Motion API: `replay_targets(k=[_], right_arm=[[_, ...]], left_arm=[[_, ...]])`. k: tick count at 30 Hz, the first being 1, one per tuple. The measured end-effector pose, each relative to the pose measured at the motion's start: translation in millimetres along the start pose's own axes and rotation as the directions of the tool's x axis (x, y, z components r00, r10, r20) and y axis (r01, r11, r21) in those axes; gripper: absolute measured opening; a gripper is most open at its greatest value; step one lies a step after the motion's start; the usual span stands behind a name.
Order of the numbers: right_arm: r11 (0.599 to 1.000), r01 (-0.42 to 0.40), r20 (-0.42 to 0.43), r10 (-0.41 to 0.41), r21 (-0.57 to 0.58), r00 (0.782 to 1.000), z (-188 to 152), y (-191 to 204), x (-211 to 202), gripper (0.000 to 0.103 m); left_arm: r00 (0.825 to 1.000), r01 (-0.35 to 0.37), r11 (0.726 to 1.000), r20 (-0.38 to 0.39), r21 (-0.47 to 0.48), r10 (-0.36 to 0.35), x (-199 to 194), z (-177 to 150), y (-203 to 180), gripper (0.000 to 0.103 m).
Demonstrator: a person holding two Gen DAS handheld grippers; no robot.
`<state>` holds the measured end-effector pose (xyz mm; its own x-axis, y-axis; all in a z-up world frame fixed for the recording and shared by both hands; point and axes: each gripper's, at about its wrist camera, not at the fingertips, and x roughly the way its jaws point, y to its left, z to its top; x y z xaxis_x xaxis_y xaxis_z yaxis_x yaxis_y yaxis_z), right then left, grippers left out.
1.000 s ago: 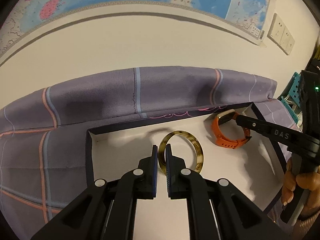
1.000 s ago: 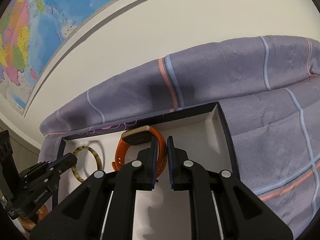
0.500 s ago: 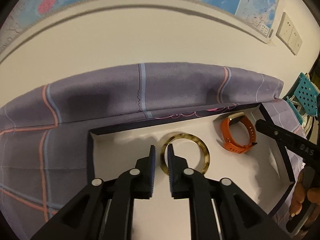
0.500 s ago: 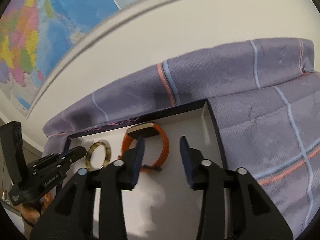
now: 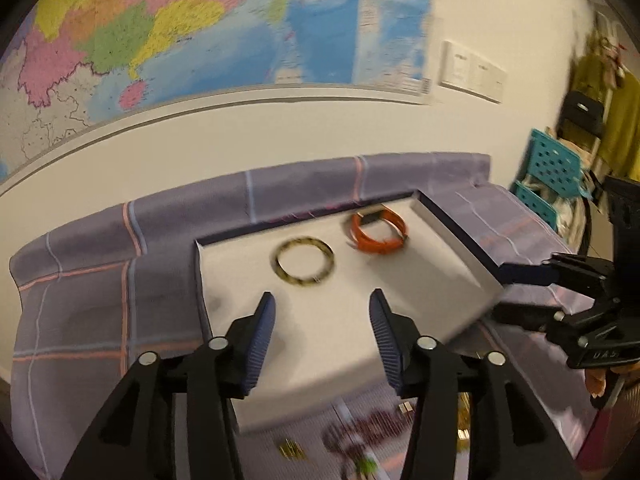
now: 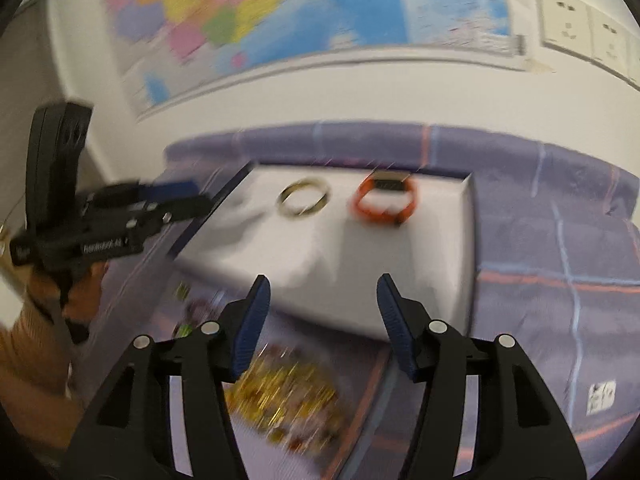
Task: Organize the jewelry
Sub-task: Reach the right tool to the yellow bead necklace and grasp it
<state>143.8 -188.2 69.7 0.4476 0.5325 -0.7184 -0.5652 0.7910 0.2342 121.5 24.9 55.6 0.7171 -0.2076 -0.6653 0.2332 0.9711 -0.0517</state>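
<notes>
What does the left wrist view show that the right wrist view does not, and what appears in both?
Left wrist view only: teal perforated crates at far right, and the right gripper.

Right wrist view only: a gold jewelry heap on the cloth, and the left gripper.

Both: the white tray, with a tortoiseshell bangle and an orange watch inside, and the wall map.

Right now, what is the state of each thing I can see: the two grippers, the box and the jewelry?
left gripper: open, nothing between its fingers; they have just been opening.
right gripper: open, nothing held; its fingers have just been opening.
white box: uncovered, lying on the purple cloth.
bangle: lying flat in the box.
orange watch: in the box, beside the bangle.
</notes>
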Motion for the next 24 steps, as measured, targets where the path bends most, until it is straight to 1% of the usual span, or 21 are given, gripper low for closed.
replay_targets(k=[1,3,4,7,10,13,16,17,18,19,20,21,23,24], right_arm=[[1.000,0.002,-0.007,-0.003,-0.021,1.000,-7,7,-2,0.052],[0.998,0.007,-0.031,-0.009,-0.068,0.999,-22,21,-4,0.047],[0.997,0.006,-0.037,-0.009,-0.079,0.999,-28,25,-5,0.046],[0.993,0.007,-0.059,-0.015,-0.117,0.998,-46,38,-5,0.046],[0.993,0.014,-0.076,-0.023,-0.116,0.997,-52,42,0,0.046],[0.990,0.041,-0.082,-0.052,-0.133,0.995,-54,46,7,0.046],[0.987,0.069,-0.081,-0.081,-0.144,0.993,-57,49,14,0.045],[0.985,0.079,-0.077,-0.092,-0.155,0.993,-58,50,15,0.042],[0.983,0.087,-0.075,-0.101,-0.164,0.992,-59,51,15,0.037],[0.982,0.085,-0.079,-0.099,-0.167,0.992,-59,52,15,0.033],[0.982,0.078,-0.081,-0.093,-0.170,0.992,-61,52,14,0.027],[0.982,0.078,-0.081,-0.092,-0.169,0.992,-62,53,13,0.023],[0.982,0.080,-0.082,-0.095,-0.169,0.992,-64,53,12,0.019],[0.983,0.083,-0.076,-0.096,-0.163,0.992,-64,52,10,0.016]], left_arm=[[1.000,0.004,1.000,0.002,0.009,-0.004,-4,-6,-4,0.048],[1.000,0.001,1.000,-0.003,0.024,-0.001,-9,-20,-9,0.048],[1.000,-0.007,1.000,-0.008,0.030,0.007,-11,-27,-12,0.049],[0.999,0.006,1.000,-0.035,0.029,-0.005,-14,-48,-15,0.049],[0.999,0.025,1.000,-0.046,0.010,-0.025,-17,-61,-15,0.049],[0.998,0.029,1.000,-0.054,-0.003,-0.029,-20,-72,-17,0.052],[0.997,0.037,0.999,-0.064,-0.014,-0.038,-20,-79,-19,0.052],[0.997,0.038,0.999,-0.066,-0.017,-0.039,-21,-81,-19,0.052],[0.997,0.039,0.999,-0.071,-0.022,-0.040,-21,-84,-19,0.052],[0.996,0.041,0.999,-0.074,-0.026,-0.043,-22,-85,-19,0.052],[0.996,0.042,0.999,-0.075,-0.029,-0.044,-22,-86,-19,0.052],[0.996,0.041,0.999,-0.078,-0.034,-0.043,-22,-88,-18,0.052],[0.996,0.045,0.998,-0.080,-0.044,-0.048,-22,-90,-16,0.052],[0.995,0.045,0.998,-0.082,-0.047,-0.049,-22,-91,-16,0.052]])
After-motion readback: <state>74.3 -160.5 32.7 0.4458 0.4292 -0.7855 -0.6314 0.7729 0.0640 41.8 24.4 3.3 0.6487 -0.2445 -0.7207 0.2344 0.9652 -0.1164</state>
